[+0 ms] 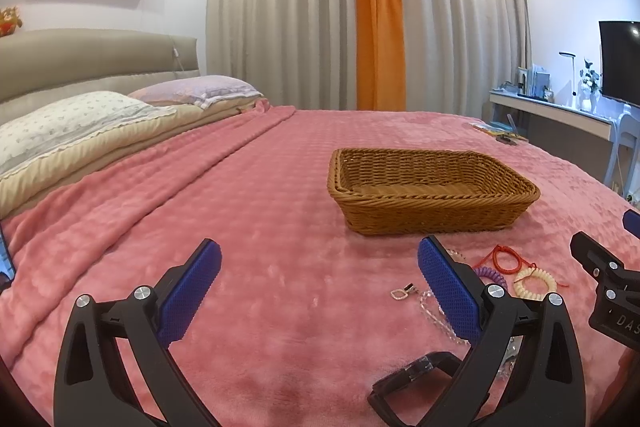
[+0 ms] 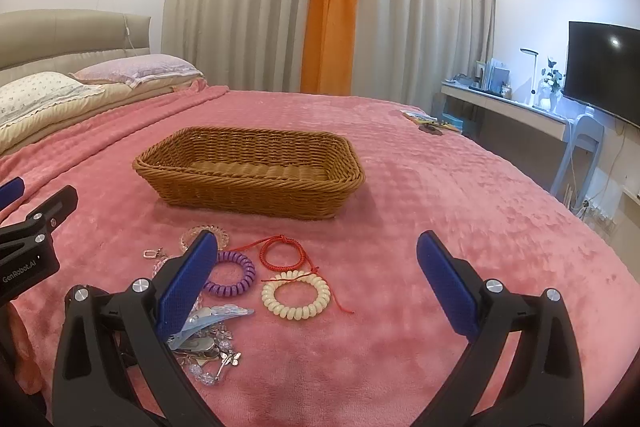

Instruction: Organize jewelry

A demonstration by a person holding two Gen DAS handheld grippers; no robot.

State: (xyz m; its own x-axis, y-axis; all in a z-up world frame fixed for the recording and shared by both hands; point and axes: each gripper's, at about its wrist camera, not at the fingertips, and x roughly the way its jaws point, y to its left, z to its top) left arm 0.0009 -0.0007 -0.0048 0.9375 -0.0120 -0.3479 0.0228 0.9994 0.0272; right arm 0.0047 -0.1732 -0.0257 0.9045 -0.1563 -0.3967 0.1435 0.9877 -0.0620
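**K:** Plush pink blanket (image 2: pixel 440 187) is the work surface, so expect sag under any press. Wicker basket (image 2: pixel 248 175) sits mid-bed and looks empty. Jewelry is heaped just in front of it, on the near side.

**M:** Tool state?

**K:** Both wide, nothing between the jaws. Right gripper (image 2: pixel 316 291) hovers over the pile; left gripper (image 1: pixel 320 291) is off to the pile's left, over bare blanket.

**M:** What's in the pile?

**K:** Purple coil tie (image 2: pixel 230 275), cream coil tie (image 2: pixel 296 295), red cord bracelet (image 2: pixel 282 253) with loose tails. One tail crosses the cream coil. Clear beads, a blue hair clip (image 2: pixel 218 315) and small metal charms are bunched under the right gripper's left finger.

**M:** Risks?

**K:** My read: grab the cream coil and the red cord drags along, or snags and drops short of the basket. The bunched heap likely lifts as a clump. Thin charms could sink into the pile of the blanket, so pads pinch fabric instead. The two grippers are close; a converge on the same item could clash.
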